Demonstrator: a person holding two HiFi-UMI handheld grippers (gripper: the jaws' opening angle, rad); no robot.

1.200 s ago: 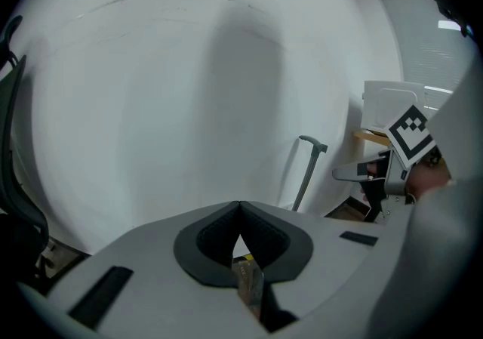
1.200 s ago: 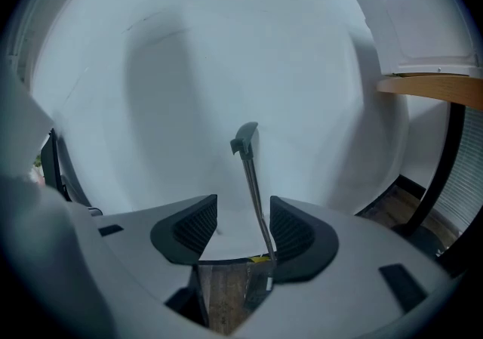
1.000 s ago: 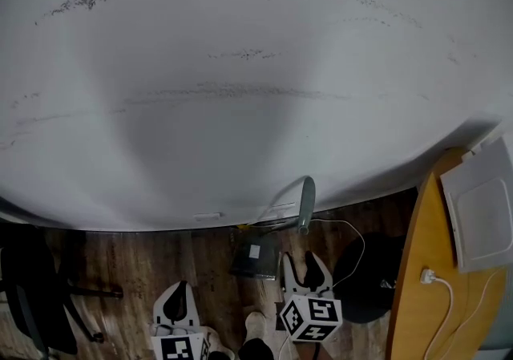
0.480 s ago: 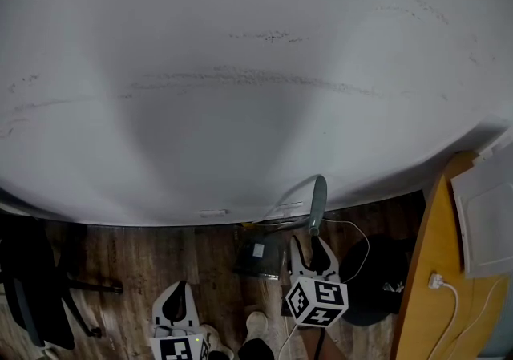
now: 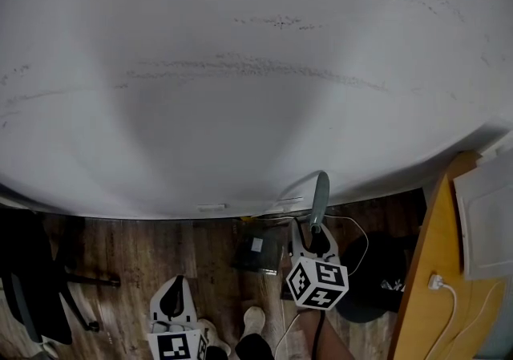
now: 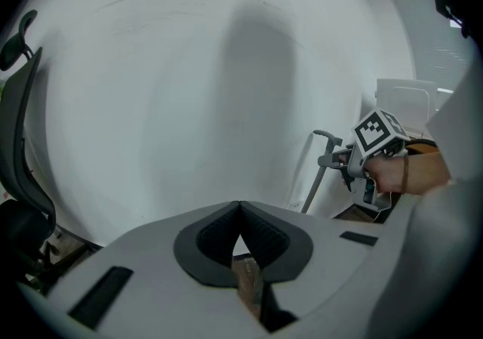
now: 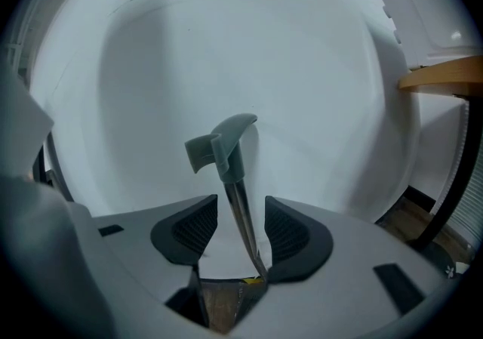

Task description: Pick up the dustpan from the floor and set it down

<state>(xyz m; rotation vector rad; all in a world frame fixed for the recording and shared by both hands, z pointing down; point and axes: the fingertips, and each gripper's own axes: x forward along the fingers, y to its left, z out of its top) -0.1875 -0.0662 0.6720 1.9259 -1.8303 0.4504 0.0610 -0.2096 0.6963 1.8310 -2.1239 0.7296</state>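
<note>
The dustpan is a long-handled type. Its dark pan sits on the wooden floor against the foot of the white wall, and its handle stands nearly upright. The right gripper has its fingers set wide apart, with the thin metal shaft running between them and nothing clamped. The pan lies at 9 o'clock from this gripper and the grey plastic grip at 12 o'clock. The left gripper hangs low at 7 o'clock from the pan, its tips pressed together and empty. The dustpan is probably light and stiff, but the smooth, narrow shaft could twist or slide in a loose hold. The pan may also swing if it is hinged. Grasp high on the shaft, just below the grip. The joint between shaft and pan is hidden behind the right gripper, and the pan's contents cannot be made out. Contact between the shaft and the right-hand finger near its base cannot be confirmed.
</note>
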